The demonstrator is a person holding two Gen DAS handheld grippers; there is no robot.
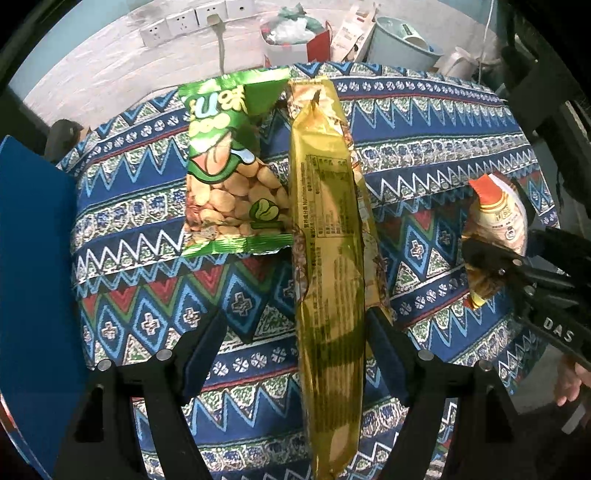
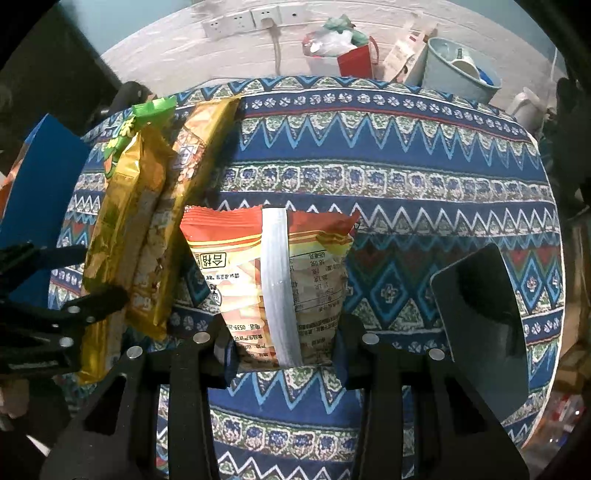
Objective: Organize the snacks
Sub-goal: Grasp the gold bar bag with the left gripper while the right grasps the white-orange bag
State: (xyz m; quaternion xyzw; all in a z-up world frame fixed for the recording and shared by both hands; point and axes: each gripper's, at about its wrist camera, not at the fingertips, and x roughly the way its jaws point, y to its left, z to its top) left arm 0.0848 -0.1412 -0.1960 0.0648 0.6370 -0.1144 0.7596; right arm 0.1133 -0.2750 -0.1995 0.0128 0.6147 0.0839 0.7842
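A long gold packet [image 1: 328, 258] lies lengthwise on the patterned tablecloth [image 1: 424, 155], on top of a second gold packet [image 2: 192, 147]. My left gripper [image 1: 293, 325] points down over it, open. The packet runs between the blue pads and a gap shows on the left side. A green bag of beans [image 1: 229, 166] lies just left of the gold packets. My right gripper [image 2: 282, 325] is shut on the lower end of an orange snack bag [image 2: 269, 266], which shows its silver back seam. The left wrist view has this bag [image 1: 495, 214] at the far right.
A blue box [image 1: 33, 258] stands at the table's left edge. A dark flat panel [image 2: 480, 325] lies on the cloth to the right. Behind the table are a pale blue bin [image 2: 458, 70], a red bag [image 2: 354, 59] and wall sockets [image 2: 243, 20]. A person's hand [image 1: 572, 380] shows bottom right.
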